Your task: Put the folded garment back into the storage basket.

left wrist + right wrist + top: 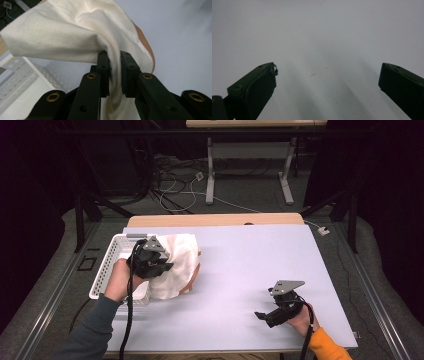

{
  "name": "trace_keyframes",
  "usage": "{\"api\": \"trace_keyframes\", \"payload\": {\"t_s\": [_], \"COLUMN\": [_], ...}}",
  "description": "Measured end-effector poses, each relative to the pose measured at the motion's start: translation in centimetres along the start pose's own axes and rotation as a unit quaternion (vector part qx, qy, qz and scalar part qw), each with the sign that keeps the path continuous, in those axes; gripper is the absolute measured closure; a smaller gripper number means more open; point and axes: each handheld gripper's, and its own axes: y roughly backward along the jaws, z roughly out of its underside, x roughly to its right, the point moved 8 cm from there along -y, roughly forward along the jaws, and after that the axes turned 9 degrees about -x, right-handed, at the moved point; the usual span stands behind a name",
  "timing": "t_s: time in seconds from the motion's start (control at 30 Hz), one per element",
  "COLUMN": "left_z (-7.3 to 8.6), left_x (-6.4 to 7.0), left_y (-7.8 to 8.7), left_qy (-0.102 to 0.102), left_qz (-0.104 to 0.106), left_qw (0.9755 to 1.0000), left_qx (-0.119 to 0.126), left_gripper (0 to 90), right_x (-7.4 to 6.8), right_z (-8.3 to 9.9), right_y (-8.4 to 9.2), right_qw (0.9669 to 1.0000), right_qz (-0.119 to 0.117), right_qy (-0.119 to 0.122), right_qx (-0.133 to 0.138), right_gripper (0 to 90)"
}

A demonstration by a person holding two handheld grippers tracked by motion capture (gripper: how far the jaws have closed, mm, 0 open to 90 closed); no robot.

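table (240,285) | cloth (175,265) hanging lengthwise | pinched in left claw (115,72)

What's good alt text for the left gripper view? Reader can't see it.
The left gripper, its two black jaws rising from the bottom, is clamped on a fold of cream cloth that drapes up and away to the left. A white perforated basket sits lower left, and the pale table lies to the right.

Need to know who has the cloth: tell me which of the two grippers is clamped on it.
The left gripper, beside the white basket: its jaws pinch a fold of the cream cloth. The right gripper stands open over bare table.
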Motion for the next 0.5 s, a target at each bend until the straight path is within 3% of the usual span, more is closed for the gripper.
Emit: {"api": "trace_keyframes", "payload": {"t_s": [0.5], "left_z": [-0.2], "left_x": [-1.3], "left_y": [1.5], "left_qy": [0.010], "left_qz": [-0.002], "left_qw": [0.9999], "left_qx": [0.005], "left_gripper": [79.4], "right_x": [0.0], "right_z": [0.0], "right_y": [0.0], "right_qw": [1.0000], "right_qz": [0.000], "right_qy": [-0.001], "right_qx": [0.001], "right_gripper": [1.1]}}
